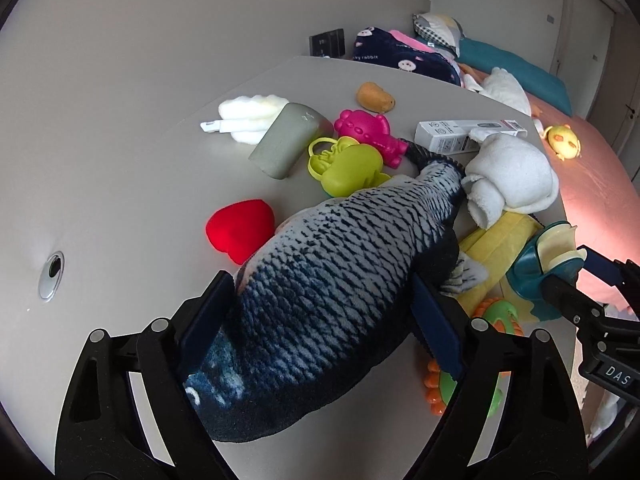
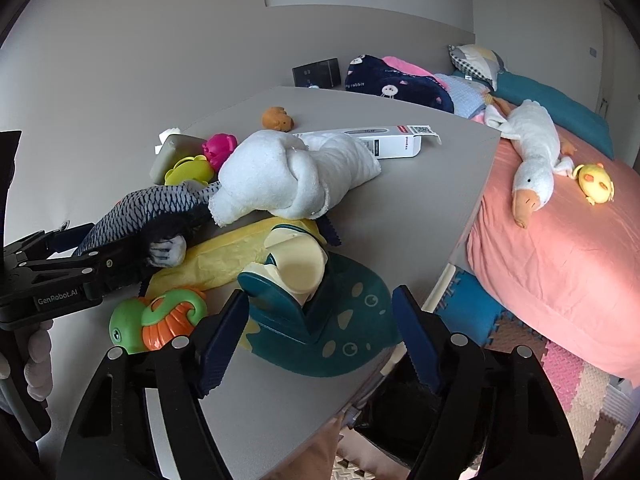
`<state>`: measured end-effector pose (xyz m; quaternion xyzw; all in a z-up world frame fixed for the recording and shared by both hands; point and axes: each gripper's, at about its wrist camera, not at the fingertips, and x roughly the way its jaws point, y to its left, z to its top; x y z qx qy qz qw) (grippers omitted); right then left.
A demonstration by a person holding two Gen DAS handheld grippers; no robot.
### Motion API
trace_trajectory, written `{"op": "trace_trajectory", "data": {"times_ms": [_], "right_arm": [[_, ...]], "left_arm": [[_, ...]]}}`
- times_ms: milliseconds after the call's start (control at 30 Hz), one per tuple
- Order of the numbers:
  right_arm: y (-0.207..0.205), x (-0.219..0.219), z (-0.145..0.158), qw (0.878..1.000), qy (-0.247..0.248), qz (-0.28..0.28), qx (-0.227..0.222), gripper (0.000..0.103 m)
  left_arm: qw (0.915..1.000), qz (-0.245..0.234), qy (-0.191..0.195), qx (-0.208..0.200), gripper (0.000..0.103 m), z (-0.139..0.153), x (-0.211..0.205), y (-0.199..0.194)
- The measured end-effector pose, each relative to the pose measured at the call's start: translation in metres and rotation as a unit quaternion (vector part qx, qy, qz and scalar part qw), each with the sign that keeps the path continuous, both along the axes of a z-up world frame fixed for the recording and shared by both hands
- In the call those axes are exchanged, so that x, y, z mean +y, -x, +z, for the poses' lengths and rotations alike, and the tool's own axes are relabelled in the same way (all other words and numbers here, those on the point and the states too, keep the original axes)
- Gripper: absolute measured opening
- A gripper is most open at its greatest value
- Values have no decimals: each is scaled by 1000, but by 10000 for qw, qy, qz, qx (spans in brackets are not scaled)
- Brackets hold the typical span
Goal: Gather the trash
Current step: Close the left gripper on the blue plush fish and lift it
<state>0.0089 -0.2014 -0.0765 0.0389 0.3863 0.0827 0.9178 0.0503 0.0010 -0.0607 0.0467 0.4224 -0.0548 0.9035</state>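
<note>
A grey scaled plush fish (image 1: 340, 280) lies on the grey table (image 1: 140, 160). My left gripper (image 1: 320, 316) has its blue pads on both sides of the fish body, gripping it; it also shows in the right wrist view (image 2: 104, 256). My right gripper (image 2: 320, 332) is open around a teal and cream plush dinosaur (image 2: 320, 320), with gaps at both pads. A white rolled towel (image 2: 288, 172) lies on the fish's tail and on a yellow plush (image 2: 224, 256). A white cardboard box (image 2: 380, 140) lies behind the towel.
Plastic toys crowd the table: red heart (image 1: 240, 232), lime mould (image 1: 348, 164), pink mould (image 1: 368, 128), green-orange toy (image 2: 156, 320), grey block (image 1: 284, 140), brown plush (image 1: 376, 96). A pink bed (image 2: 560, 264) with a plush goose (image 2: 532, 156) stands right of the table edge.
</note>
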Motion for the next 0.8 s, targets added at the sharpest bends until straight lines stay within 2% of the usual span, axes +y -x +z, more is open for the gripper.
{"op": "trace_trajectory", "data": {"times_ms": [100, 200, 267, 300, 367, 533, 633, 800], "right_arm": [[-5, 3, -2, 9998, -87, 132, -141, 74], [-11, 8, -1, 9991, 122, 261, -313, 73], [-15, 10, -2, 9987, 95, 398, -294, 54], [-16, 8, -3, 9989, 62, 369, -269, 52], [-18, 5, -3, 9990, -38, 353, -267, 52], [-16, -2, 0, 9984, -398, 241, -325, 52], [-13, -4, 6, 9981, -429, 162, -405, 52], [-3, -11, 21, 9969, -530, 46, -575, 52]], "left_arm": [[10000, 2, 73, -34, 80, -2, 2, 0], [9999, -9, 118, -54, 78, -4, 3, 1], [9999, -31, 121, -67, 75, -5, 3, 2], [9999, -37, 120, -72, 73, -5, 3, 2], [9999, -39, 130, -86, 69, -4, 3, 2], [9995, 13, 180, -243, 49, 2, 3, 7], [9986, 63, 172, -487, 38, 9, 4, 12], [9935, 299, 362, -1032, 30, 31, 16, 23]]}}
